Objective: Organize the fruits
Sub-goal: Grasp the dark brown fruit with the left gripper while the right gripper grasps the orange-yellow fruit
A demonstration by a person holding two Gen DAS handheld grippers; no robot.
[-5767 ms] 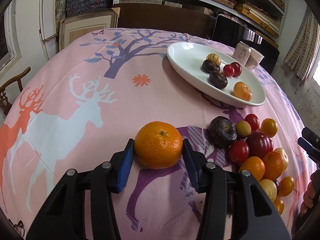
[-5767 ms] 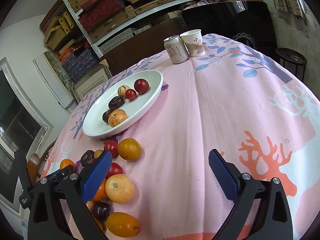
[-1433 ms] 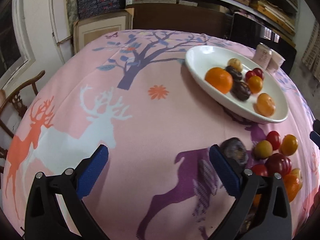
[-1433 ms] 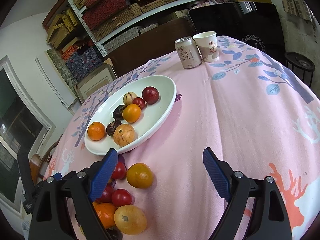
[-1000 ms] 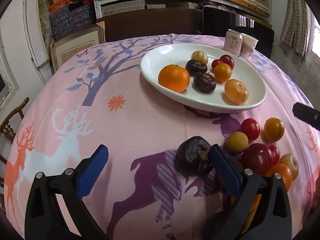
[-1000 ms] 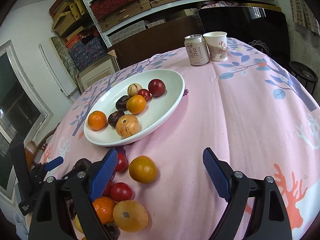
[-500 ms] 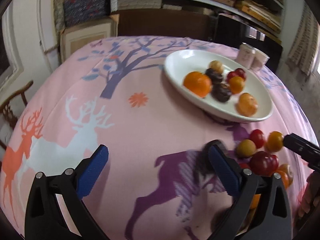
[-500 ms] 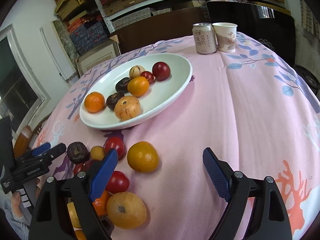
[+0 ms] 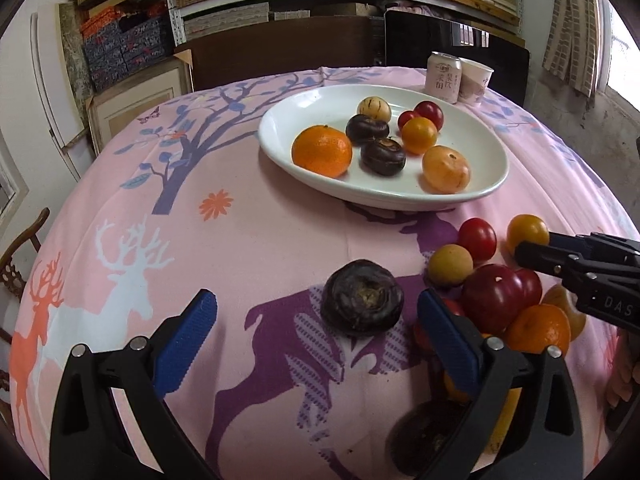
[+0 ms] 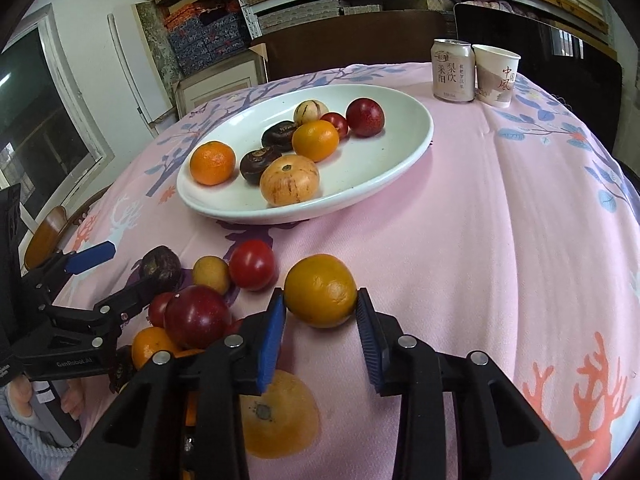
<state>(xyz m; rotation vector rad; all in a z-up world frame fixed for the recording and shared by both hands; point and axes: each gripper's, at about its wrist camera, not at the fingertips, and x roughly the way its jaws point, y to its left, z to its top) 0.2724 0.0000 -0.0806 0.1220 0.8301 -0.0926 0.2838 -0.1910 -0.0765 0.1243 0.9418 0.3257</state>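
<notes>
A white oval plate (image 9: 486,184) (image 10: 400,152) holds several fruits, among them a mandarin (image 9: 322,151) (image 10: 212,162). Loose fruits lie in a pile on the pink cloth near me. My right gripper (image 10: 320,320) is shut on an orange fruit (image 10: 320,290) (image 9: 527,232) that rests on the cloth. My left gripper (image 9: 316,330) is open, its jaws either side of a dark purple fruit (image 9: 362,302) (image 10: 160,266) without touching it. The right gripper also shows in the left wrist view (image 9: 532,254).
A drink can (image 10: 452,70) and a paper cup (image 10: 496,74) stand behind the plate. A red apple (image 10: 196,316), a red tomato (image 10: 252,264), a yellow fruit (image 10: 211,274) and a big orange (image 10: 276,416) crowd the pile. Shelves and a chair (image 9: 16,248) surround the table.
My right gripper has moved forward and closed on the orange fruit. My left gripper has come nearer to the dark purple fruit, still open.
</notes>
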